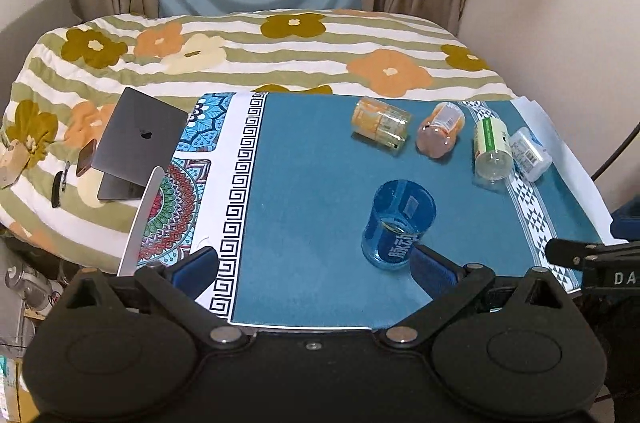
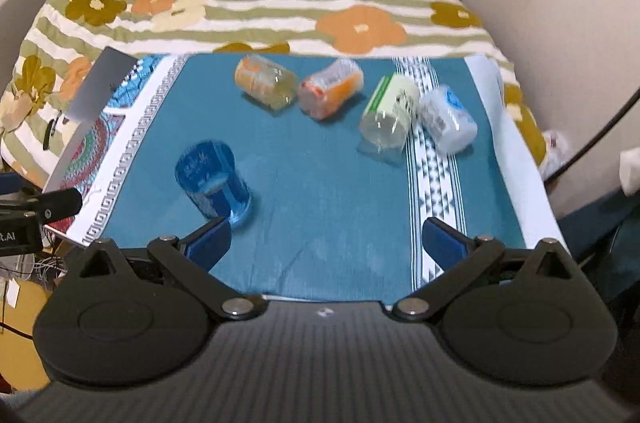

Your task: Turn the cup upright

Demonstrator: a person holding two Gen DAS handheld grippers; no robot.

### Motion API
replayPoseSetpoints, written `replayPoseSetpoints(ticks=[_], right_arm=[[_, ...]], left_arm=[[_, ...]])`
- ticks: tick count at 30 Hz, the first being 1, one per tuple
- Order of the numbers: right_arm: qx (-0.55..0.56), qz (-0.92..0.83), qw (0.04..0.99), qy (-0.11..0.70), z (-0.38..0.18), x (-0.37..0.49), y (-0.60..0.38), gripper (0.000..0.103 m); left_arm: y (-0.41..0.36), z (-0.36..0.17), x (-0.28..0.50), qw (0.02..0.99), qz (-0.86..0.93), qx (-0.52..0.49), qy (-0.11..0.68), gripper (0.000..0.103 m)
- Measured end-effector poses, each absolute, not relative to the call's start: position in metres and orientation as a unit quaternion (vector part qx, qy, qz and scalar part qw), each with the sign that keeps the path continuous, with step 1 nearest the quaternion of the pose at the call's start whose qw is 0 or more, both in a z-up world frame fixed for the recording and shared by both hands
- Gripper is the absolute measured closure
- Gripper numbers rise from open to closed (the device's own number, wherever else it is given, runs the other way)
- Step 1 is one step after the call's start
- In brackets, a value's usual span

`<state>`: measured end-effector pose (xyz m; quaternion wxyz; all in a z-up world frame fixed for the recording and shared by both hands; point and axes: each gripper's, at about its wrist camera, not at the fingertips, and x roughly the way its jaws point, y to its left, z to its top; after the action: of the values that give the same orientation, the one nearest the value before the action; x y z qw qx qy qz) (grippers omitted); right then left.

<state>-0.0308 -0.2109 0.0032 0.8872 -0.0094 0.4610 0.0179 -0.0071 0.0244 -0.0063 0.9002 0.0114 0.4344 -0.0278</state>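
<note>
A blue transparent cup stands on the teal mat, its open rim at the top; it also shows in the right wrist view. My left gripper is open and empty, its right fingertip close beside the cup's base. My right gripper is open and empty, its left fingertip just in front of the cup. Four more cups lie on their sides at the mat's far right: orange-labelled, pink-orange, green-labelled, white.
A closed grey laptop and a silver panel lie left of the mat on a flowered bedspread. Curtains and a wall stand behind. The right gripper's body shows at the right edge of the left wrist view.
</note>
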Motion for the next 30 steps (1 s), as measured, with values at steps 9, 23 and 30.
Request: replayPoseSetpoints(ticks=[9, 23, 30], right_arm=[[0.0, 0.009, 0.883, 0.47, -0.001, -0.032, -0.217, 0.0], [0.002, 0.008, 0.883, 0.469, 0.0, -0.031, -0.217, 0.0], [0.003, 0.005, 0.884, 0.467, 0.001, -0.031, -0.217, 0.0]], left_arm=[[0.015, -0.004, -0.009, 0.904, -0.033, 0.027, 0.425, 0.0], [0.012, -0.002, -0.011, 0.905, -0.037, 0.036, 0.423, 0.0], [0.011, -0.002, -0.011, 0.905, -0.039, 0.038, 0.421, 0.0]])
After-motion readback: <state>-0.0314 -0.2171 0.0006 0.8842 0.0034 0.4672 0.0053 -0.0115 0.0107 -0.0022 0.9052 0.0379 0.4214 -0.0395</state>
